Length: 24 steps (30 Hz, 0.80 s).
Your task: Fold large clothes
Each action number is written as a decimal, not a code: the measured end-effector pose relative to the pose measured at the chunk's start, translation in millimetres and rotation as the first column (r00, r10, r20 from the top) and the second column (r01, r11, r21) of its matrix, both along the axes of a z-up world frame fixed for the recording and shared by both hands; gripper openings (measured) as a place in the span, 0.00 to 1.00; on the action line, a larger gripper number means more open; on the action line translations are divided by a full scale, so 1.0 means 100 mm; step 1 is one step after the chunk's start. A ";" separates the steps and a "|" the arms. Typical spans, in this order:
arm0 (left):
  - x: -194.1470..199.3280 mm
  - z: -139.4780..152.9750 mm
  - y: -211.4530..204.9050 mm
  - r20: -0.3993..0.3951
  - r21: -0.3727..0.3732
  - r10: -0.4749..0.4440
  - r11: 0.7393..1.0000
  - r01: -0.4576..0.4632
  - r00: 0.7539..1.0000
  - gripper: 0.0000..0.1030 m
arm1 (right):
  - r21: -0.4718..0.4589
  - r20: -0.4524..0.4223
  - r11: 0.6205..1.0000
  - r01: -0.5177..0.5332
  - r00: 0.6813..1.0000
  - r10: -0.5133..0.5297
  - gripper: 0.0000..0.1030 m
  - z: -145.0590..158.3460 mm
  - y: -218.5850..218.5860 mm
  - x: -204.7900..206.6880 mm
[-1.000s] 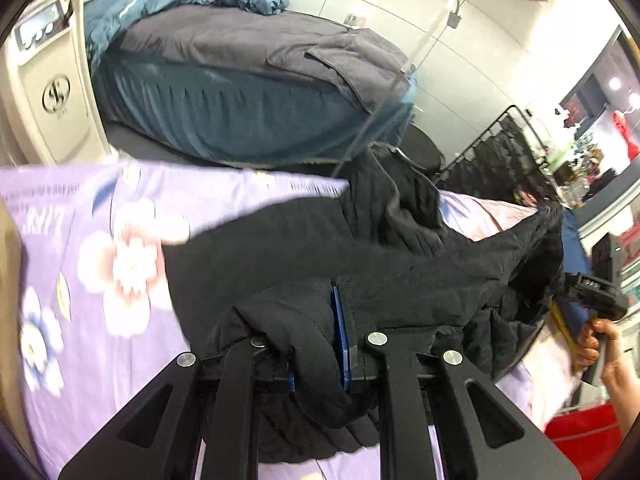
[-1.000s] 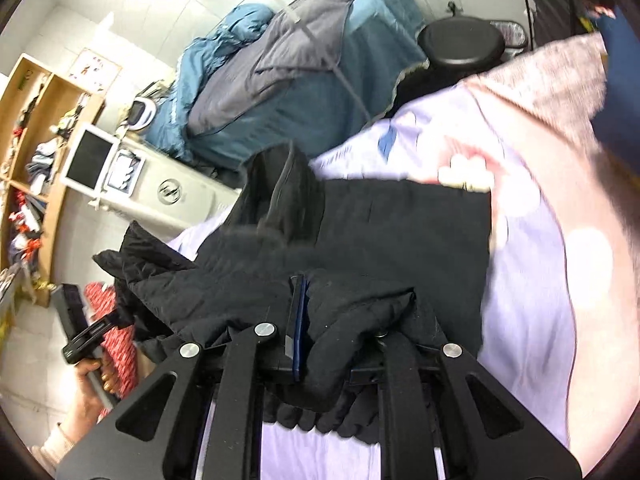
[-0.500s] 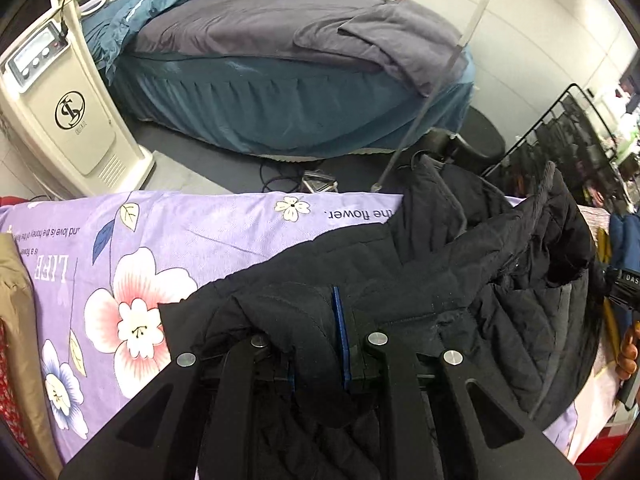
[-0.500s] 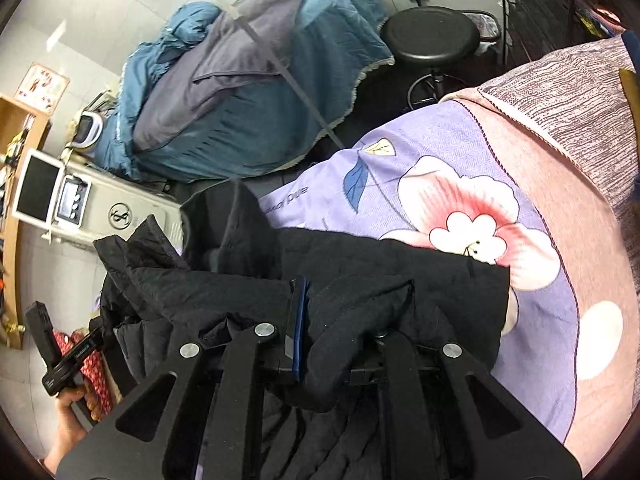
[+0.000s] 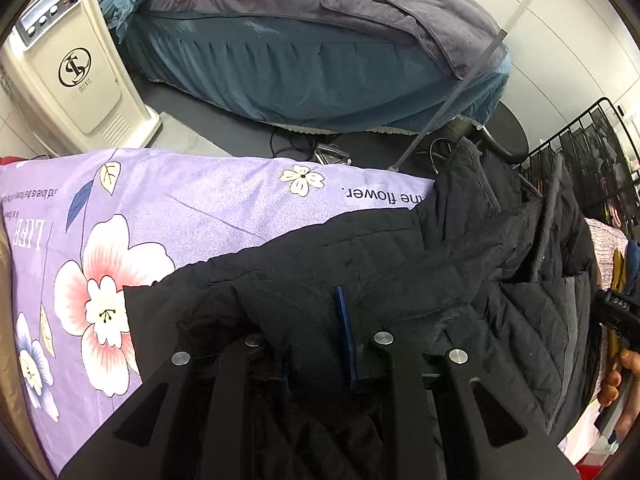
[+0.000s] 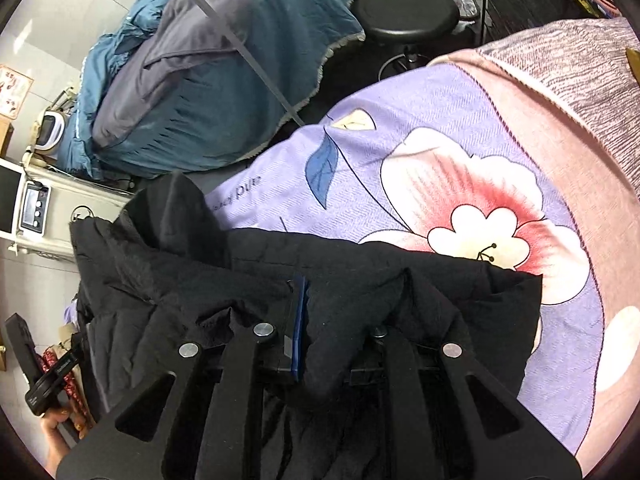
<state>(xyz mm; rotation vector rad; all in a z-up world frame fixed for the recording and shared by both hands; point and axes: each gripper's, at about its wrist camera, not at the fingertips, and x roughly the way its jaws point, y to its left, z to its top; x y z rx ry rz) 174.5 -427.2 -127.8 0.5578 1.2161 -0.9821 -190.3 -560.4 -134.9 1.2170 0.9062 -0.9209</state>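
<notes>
— Where is the black jacket [image 5: 400,264]?
— It lies bunched on the purple flowered sheet [image 5: 192,208] covering the surface.
— And the fingers?
— The left gripper [image 5: 316,344] pinches a jacket fold, its fingers having just eased apart slightly; the right gripper [image 6: 336,328] is clamped on another fold. A blue bed [image 5: 320,68] stands beyond.

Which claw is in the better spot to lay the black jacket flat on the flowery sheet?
Right claw, narrowly: both pinch the jacket, but its side already lies flat with bare sheet beyond; the left claw's side bunches up.
</notes>
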 end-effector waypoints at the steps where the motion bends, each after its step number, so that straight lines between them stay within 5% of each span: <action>1: 0.02 0.01 0.00 -0.015 -0.003 0.008 1.000 -0.008 1.000 0.19 | 0.014 0.005 1.000 0.011 1.000 -0.011 0.14 -0.02 -0.01 -0.01; 4: 0.16 0.08 0.08 -0.117 -0.051 0.073 0.996 -0.079 0.990 0.21 | 0.031 0.019 0.999 0.032 0.999 -0.033 0.14 -0.04 -0.02 -0.04; 6: 0.31 0.14 0.23 -0.234 -0.129 0.140 0.976 -0.173 0.962 0.26 | 0.039 0.028 0.999 0.025 0.999 -0.026 0.14 -0.05 -0.02 -0.05; 8: 0.51 0.13 0.43 -0.403 -0.186 0.199 0.938 -0.293 0.893 0.35 | 0.061 0.069 0.997 0.044 0.996 -0.049 0.16 -0.06 -0.03 -0.10; 11: 0.73 0.13 0.62 -0.521 -0.194 0.236 0.903 -0.383 0.820 0.41 | 0.133 0.158 0.984 0.123 0.977 -0.143 0.16 -0.11 -0.08 -0.26; 12: 0.77 0.17 0.66 -0.507 -0.197 0.243 0.901 -0.386 0.827 0.43 | 0.163 0.187 0.974 0.157 0.964 -0.186 0.16 -0.13 -0.09 -0.32; 14: 0.89 0.38 0.83 -0.396 -0.234 0.288 0.887 -0.399 0.872 0.72 | 0.213 0.240 0.953 0.213 0.934 -0.263 0.19 -0.14 -0.11 -0.42; 15: 0.95 0.46 0.90 -0.359 -0.256 0.309 0.875 -0.412 0.881 0.78 | 0.243 0.268 0.940 0.239 0.915 -0.301 0.20 -0.16 -0.11 -0.47; 18: 1.14 0.69 1.15 -0.312 -0.283 0.361 0.848 -0.448 0.879 0.81 | 0.313 0.343 0.900 0.303 0.847 -0.405 0.26 -0.15 -0.12 -0.59; 21: 1.03 0.85 1.22 -0.150 -0.237 0.295 0.916 -0.324 0.944 0.81 | 0.352 0.423 0.871 0.342 0.773 -0.474 0.41 -0.09 -0.12 -0.68; 24: 0.65 0.91 1.24 0.006 -0.197 0.157 0.969 -0.153 0.988 0.81 | 0.403 0.530 0.801 0.442 0.601 -0.598 0.64 0.00 -0.10 -0.91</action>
